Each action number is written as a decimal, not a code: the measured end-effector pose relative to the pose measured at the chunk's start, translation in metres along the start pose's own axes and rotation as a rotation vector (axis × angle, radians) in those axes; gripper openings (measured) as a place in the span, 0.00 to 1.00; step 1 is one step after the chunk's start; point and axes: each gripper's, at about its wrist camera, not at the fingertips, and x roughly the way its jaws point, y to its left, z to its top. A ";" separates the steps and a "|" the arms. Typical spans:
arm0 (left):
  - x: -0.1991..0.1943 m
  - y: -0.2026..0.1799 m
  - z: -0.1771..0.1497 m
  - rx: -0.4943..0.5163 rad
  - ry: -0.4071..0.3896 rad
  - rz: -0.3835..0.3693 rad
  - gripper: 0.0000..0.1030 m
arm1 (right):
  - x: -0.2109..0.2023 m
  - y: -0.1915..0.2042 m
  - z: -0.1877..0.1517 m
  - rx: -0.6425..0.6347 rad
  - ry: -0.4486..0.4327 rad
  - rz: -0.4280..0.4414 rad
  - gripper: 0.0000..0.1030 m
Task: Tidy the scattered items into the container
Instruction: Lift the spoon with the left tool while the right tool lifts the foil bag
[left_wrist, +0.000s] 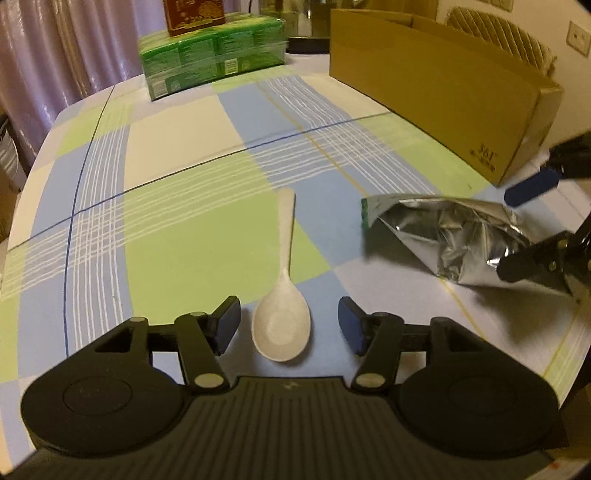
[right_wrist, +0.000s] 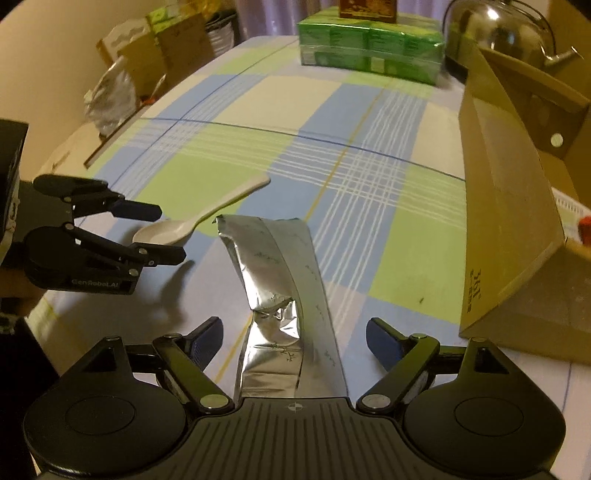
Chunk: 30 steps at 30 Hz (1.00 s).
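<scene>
A white ceramic spoon (left_wrist: 282, 295) lies on the checked tablecloth, its bowl between the fingers of my open left gripper (left_wrist: 290, 325); the pads stand apart from it. The same spoon (right_wrist: 199, 219) shows in the right wrist view with the left gripper (right_wrist: 168, 232) around its bowl. A crumpled silver foil pouch (right_wrist: 284, 302) lies between the spread fingers of my open right gripper (right_wrist: 295, 341), untouched by the pads. In the left wrist view the pouch (left_wrist: 454, 236) lies to the right, with the right gripper (left_wrist: 517, 229) around its far end. The cardboard box (left_wrist: 436, 92) stands at the back right.
A green shrink-wrapped pack (left_wrist: 214, 55) with a brown box (left_wrist: 194, 14) on top stands at the table's far end. A metal kettle (right_wrist: 506, 29) sits behind the cardboard box (right_wrist: 517, 206). Boxes and a plastic bag (right_wrist: 110, 96) lie beyond the table's left edge.
</scene>
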 end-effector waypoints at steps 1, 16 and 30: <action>0.000 0.001 0.000 0.005 0.000 -0.006 0.52 | 0.000 0.000 0.000 0.009 -0.005 0.004 0.80; 0.006 0.003 -0.002 0.076 0.015 -0.048 0.32 | 0.011 -0.008 -0.004 0.033 -0.029 0.034 0.80; 0.001 -0.001 -0.001 0.005 -0.003 -0.113 0.26 | 0.031 -0.002 0.007 -0.040 0.078 -0.005 0.80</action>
